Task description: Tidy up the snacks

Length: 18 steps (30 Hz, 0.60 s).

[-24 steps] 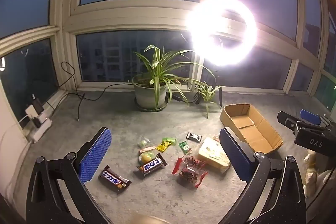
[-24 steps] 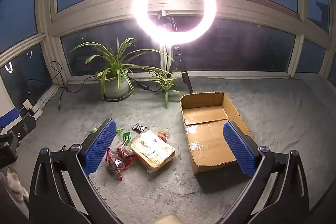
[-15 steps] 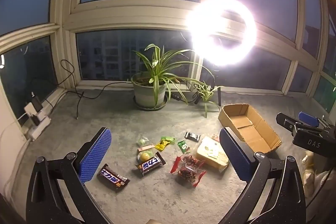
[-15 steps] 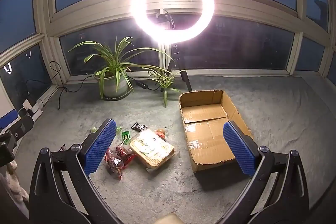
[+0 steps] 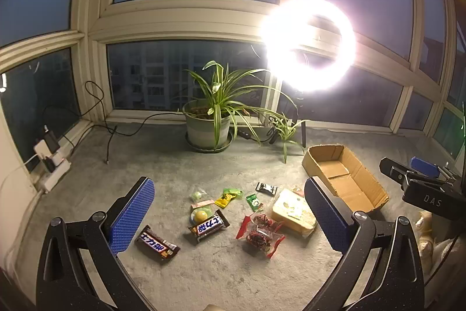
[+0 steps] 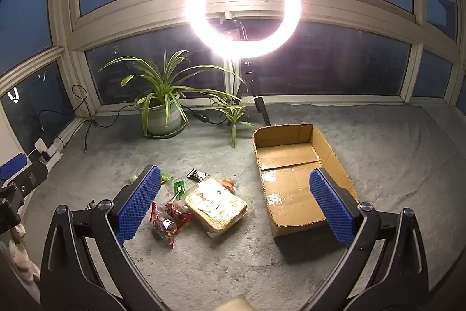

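Note:
Several snacks lie on the grey carpet. In the left wrist view I see two dark chocolate bars (image 5: 157, 245) (image 5: 208, 226), a red bag of sweets (image 5: 260, 232), a flat tan cracker pack (image 5: 292, 212) and small green and yellow packets (image 5: 228, 196). An open cardboard box (image 5: 364, 182) lies to their right. My left gripper (image 5: 228, 219) is open and empty, held above the snacks. My right gripper (image 6: 234, 204) is open and empty above the cracker pack (image 6: 217, 204), with the red bag (image 6: 167, 219) to its left and the box (image 6: 329, 150) to its right.
A potted spider plant (image 5: 208, 127) and a smaller plant (image 5: 287, 133) stand by the windows. A bright ring light (image 6: 243, 5) on a tripod stands behind the box. Cables and a power strip (image 5: 51, 168) lie at the left wall.
Both grippers have shifted slightly; the snacks and box sit a little higher and further in view. Nothing was taken hold of.

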### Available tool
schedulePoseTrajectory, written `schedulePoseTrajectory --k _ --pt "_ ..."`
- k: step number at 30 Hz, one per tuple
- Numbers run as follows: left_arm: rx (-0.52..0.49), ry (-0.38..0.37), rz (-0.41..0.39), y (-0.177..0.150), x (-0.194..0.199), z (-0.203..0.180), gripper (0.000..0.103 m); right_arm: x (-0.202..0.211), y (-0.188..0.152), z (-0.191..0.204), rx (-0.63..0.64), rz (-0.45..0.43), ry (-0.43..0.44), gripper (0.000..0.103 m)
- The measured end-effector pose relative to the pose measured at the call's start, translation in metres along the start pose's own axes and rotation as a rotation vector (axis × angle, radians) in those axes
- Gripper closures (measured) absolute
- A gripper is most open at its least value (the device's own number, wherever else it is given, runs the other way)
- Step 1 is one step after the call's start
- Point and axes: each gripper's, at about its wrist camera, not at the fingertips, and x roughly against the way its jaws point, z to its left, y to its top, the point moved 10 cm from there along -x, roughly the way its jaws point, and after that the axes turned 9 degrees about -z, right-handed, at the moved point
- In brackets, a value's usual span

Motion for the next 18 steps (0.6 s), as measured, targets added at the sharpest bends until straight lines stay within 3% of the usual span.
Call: schedulePoseTrajectory --k 18 --pt "0.002 -0.008 0.003 -0.0006 0.0002 -0.0014 0.001 0.0002 -0.0016 0.0034 -0.003 0.004 0.006 0.0"
